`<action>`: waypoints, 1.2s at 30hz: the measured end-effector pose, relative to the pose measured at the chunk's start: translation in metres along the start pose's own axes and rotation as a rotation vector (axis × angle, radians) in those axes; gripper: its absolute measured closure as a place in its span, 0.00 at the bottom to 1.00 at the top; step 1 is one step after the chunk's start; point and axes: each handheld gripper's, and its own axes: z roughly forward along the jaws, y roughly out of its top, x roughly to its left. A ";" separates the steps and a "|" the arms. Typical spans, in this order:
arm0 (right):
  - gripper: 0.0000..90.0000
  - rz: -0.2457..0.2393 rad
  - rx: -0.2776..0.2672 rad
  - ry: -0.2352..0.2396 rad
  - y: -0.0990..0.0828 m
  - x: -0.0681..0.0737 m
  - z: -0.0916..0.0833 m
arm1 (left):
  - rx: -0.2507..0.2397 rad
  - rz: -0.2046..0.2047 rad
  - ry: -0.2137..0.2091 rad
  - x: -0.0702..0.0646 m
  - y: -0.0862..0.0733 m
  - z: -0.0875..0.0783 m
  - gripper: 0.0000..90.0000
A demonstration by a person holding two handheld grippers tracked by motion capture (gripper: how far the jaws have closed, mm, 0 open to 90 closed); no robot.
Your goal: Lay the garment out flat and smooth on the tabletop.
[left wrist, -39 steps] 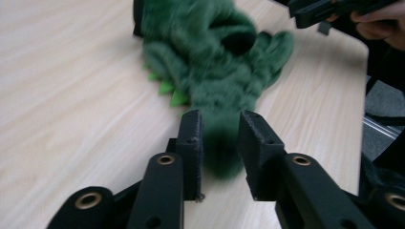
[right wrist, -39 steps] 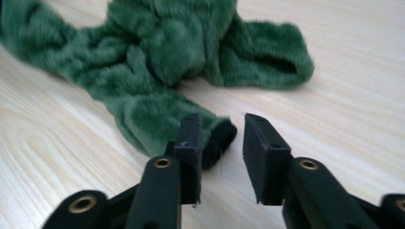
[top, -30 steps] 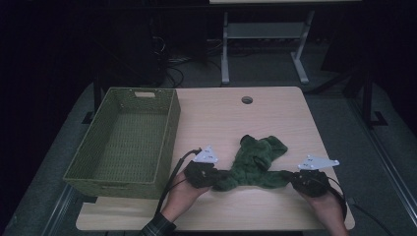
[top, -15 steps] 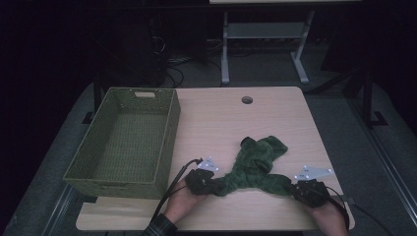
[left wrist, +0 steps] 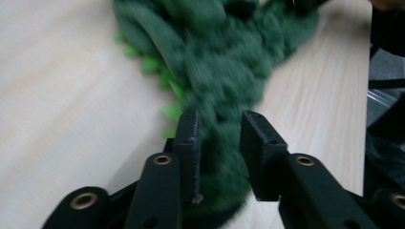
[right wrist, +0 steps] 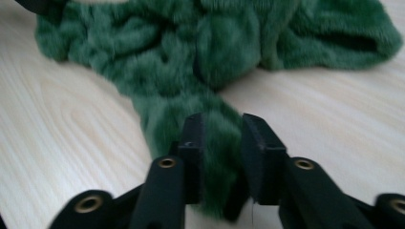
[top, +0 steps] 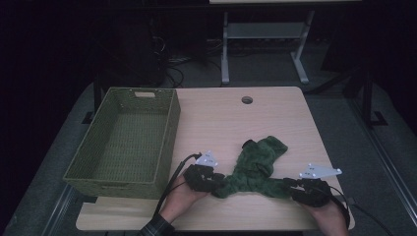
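**Between two hand-held grippers, a green garment is let go, with the basket yet to be filled**

Between the left hand-held gripper point(top: 216, 181) and the right hand-held gripper point(top: 290, 185), a fuzzy green garment point(top: 255, 168) lies spread on the bench point(top: 221, 123). Both sets of jaws have just been opening, fabric loose between them, so neither appears to be pinching. Beyond the left gripper's outer side, the woven basket point(top: 169, 130) holds nothing; folding or stowing seemingly remains. Open bench lies ahead of both grippers, its near edge close behind the hands
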 end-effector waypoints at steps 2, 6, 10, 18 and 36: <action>0.73 0.005 0.001 0.024 0.005 0.000 0.005 | -0.006 0.014 0.008 0.005 0.010 0.001 0.70; 0.72 0.005 0.017 0.048 0.015 0.004 0.018 | -0.038 0.025 0.019 0.017 0.028 0.009 0.65; 0.72 0.007 0.034 0.044 0.019 0.006 0.028 | -0.056 0.028 0.025 0.030 0.043 0.020 0.64; 0.72 0.010 0.038 0.025 0.025 0.009 0.036 | -0.081 0.019 0.016 0.047 0.063 0.039 0.63; 0.92 -0.041 0.054 -0.049 0.030 -0.001 0.049 | -0.078 0.010 -0.047 0.069 0.088 0.073 0.55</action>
